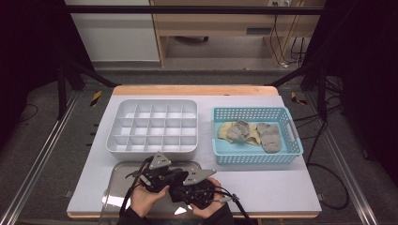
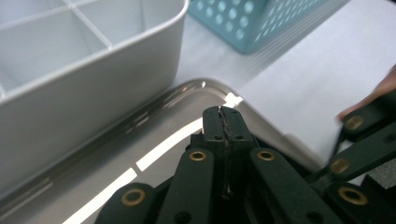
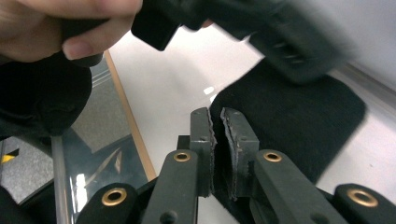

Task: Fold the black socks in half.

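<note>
A black sock lies flat on the metal tray at the table's front edge. My right gripper has its jaws almost together on the sock's near edge, with dark cloth in the narrow gap. Seen from above, that gripper sits low beside the sock. My left gripper is shut with nothing between its jaws and hovers over the tray. From above, this gripper is close beside the right one.
A white divided organizer stands just behind the tray. To its right a blue basket holds grey socks and a yellowish one. The left hand sits close above the right gripper's jaws.
</note>
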Available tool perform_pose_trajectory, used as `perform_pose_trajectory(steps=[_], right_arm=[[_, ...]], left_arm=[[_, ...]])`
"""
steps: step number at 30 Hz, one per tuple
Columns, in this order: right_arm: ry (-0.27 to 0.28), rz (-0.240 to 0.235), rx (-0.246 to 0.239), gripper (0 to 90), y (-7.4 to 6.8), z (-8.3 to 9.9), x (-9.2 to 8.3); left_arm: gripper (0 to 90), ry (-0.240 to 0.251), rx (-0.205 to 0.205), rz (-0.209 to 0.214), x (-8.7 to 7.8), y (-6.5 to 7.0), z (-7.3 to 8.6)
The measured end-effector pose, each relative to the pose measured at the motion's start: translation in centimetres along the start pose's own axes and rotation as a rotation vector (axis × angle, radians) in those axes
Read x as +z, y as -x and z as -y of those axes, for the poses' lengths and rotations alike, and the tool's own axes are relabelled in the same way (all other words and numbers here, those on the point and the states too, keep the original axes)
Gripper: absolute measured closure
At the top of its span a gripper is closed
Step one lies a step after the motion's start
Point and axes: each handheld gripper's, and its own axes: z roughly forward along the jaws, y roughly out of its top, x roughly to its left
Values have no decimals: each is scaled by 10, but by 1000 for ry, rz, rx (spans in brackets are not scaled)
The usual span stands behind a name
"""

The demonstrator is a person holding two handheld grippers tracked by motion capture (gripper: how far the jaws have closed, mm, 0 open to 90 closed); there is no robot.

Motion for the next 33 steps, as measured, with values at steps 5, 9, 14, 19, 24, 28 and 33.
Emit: perform_pose_trajectory(steps=[5, 9, 14, 19, 24, 28, 33], right_arm=[[-33, 21, -23, 823, 2, 2, -11], [-44, 44, -27, 799, 4, 5, -21], [7, 44, 14, 776, 7, 8, -40], [79, 52, 51, 793, 9, 3, -55], [135, 81, 76, 806, 10, 2, -61], [132, 97, 79, 833, 11, 1, -65], [24, 67, 83, 855, 9, 16, -44]], left_arm=[[888, 5, -21, 5, -6, -2, 16], [888, 16, -32, 13, -10, 4, 25], [886, 18, -23, 21, -12, 15, 32], [885, 25, -12, 20, -12, 26, 37], [883, 29, -10, 12, -12, 29, 39], [882, 33, -23, 12, -12, 30, 40], [871, 33, -34, 21, -13, 29, 41]])
